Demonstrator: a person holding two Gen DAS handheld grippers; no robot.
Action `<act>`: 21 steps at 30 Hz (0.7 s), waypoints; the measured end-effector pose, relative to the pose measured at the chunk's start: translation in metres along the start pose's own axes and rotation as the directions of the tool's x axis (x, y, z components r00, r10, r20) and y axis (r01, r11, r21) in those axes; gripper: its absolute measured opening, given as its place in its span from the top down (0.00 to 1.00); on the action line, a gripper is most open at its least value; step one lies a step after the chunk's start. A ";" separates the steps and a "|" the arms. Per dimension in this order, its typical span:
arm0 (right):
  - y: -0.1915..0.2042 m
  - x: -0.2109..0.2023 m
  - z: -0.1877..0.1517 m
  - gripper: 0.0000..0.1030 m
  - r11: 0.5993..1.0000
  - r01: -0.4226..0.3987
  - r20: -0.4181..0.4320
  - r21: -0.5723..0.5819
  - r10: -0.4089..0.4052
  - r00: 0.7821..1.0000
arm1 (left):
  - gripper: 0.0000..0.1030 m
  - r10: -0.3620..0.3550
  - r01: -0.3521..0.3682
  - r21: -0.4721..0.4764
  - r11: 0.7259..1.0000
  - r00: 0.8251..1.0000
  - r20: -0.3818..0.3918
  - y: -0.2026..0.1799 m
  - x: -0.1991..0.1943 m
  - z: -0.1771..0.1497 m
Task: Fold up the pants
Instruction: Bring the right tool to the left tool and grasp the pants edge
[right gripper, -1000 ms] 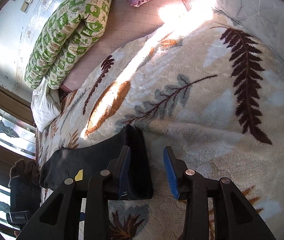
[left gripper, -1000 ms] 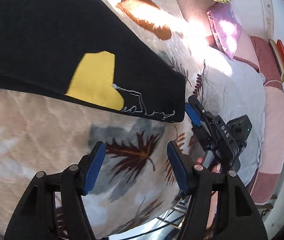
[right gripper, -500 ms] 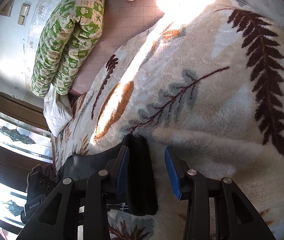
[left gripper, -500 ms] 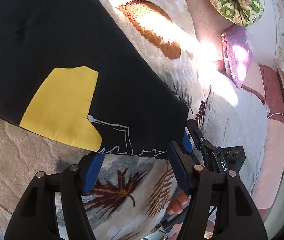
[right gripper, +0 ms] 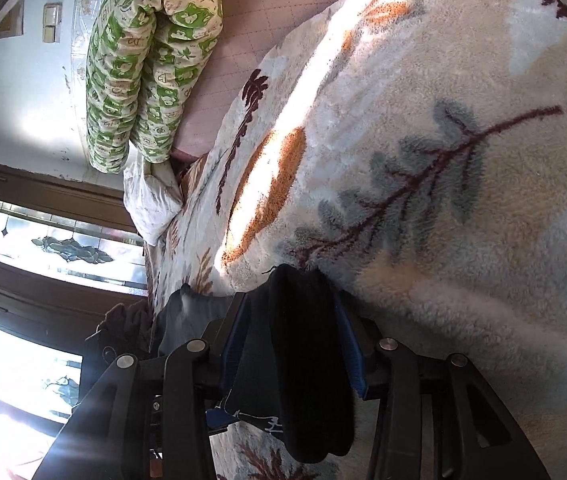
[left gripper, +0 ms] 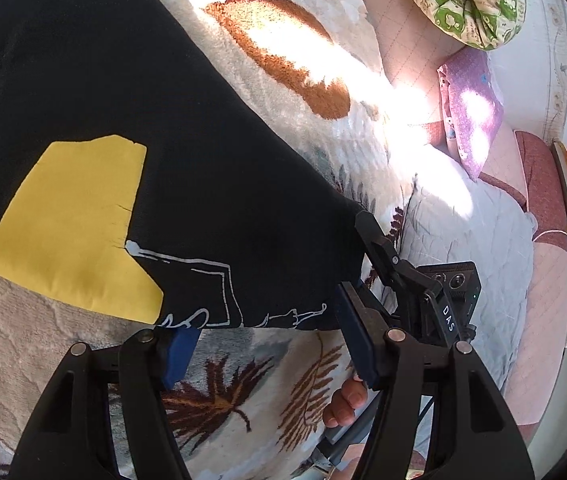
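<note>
Sunlit and fluffy, the leaf-print blanket (right gripper: 463,168) carries the whole scene, and on it the right gripper (right gripper: 297,344) has its blue pads pressed against both sides of the black pants (left gripper: 203,184), a thick bunched fold wedged between them. Over on the other side, the left gripper (left gripper: 267,348) sits spread wide at the hem (the edge with the white line print beside the yellow patch (left gripper: 71,224)), holding nothing, one pad tucked just under the cloth. Further out, a green patterned pillow (right gripper: 147,60) lies against the wall.
</note>
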State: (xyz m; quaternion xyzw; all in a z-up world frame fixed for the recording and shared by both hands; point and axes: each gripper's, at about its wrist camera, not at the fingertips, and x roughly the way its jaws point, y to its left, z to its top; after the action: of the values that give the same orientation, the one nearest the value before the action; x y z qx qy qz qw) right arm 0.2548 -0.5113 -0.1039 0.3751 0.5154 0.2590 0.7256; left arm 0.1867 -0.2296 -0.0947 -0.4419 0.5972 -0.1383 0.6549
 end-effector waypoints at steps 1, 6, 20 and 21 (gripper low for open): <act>-0.001 -0.003 0.001 0.57 1.000 -0.001 0.011 0.003 0.000 1.000 | 0.39 -0.004 0.004 -0.004 1.000 1.000 0.002 0.000 0.001 0.000; 0.002 0.001 0.002 0.57 0.999 0.044 0.009 -0.007 -0.044 0.999 | 0.39 0.008 -0.008 0.019 1.000 1.000 0.008 -0.007 0.007 -0.004; 0.033 -0.019 -0.022 0.88 0.978 0.186 0.080 -0.088 -0.180 0.980 | 0.92 -0.044 0.045 0.027 0.999 0.998 -0.041 -0.004 -0.006 -0.008; 0.037 -0.022 -0.024 0.88 0.978 0.190 0.088 -0.089 -0.183 0.979 | 0.92 -0.057 0.058 0.023 0.998 0.997 -0.046 -0.004 -0.009 -0.009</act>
State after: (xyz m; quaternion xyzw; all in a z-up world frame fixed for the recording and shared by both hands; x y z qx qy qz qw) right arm 0.2253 -0.4997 -0.0667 0.2995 0.5061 0.1994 0.7838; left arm 0.1776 -0.2292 -0.0846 -0.4477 0.5972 -0.1742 0.6424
